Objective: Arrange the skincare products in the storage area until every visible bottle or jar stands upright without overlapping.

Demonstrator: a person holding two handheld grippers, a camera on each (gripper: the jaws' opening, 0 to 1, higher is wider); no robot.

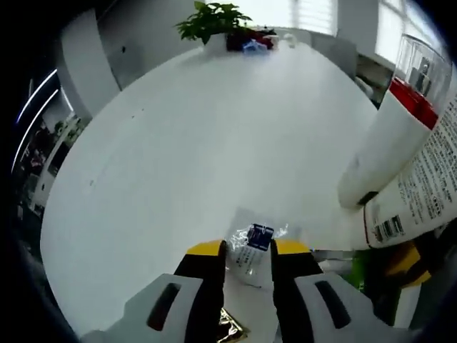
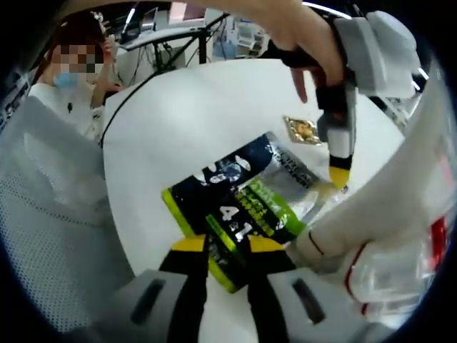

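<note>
Skincare items lie flat and overlapping on the white surface (image 1: pixel 178 143); none is upright. In the left gripper view, a small clear sachet (image 1: pixel 251 246) with a blue label lies on the surface between the jaws of the left gripper (image 1: pixel 248 251). The jaws flank it closely, but whether they pinch it or merely straddle it cannot be told. A gold packet (image 1: pixel 232 330) shows below, between the jaw bases. At the right of this view two white tubes cross: one with a red band and clear cap (image 1: pixel 400 121) lies over a second tube (image 1: pixel 421 193) carrying printed text. Judgement: the overlap is what the task forbids, and both tubes need standing on their caps.

In the right gripper view, the right gripper (image 2: pixel 228 244) has its jaws set on either side of the near edge of a dark pack with green trim (image 2: pixel 235 207), which lies flat on the surface near its edge. The gap is narrow; a firm grip is probable but not certain. A white tube (image 2: pixel 371 214) rests against the pack's far corner. The left gripper, held by a hand (image 2: pixel 300 32), points down at the clear sachet beside the pack. The gold packet lies apart, nearer the middle of the surface. A plant (image 1: pixel 214 20) stands at the far edge.

Judgement: work is at an early stage.
</note>
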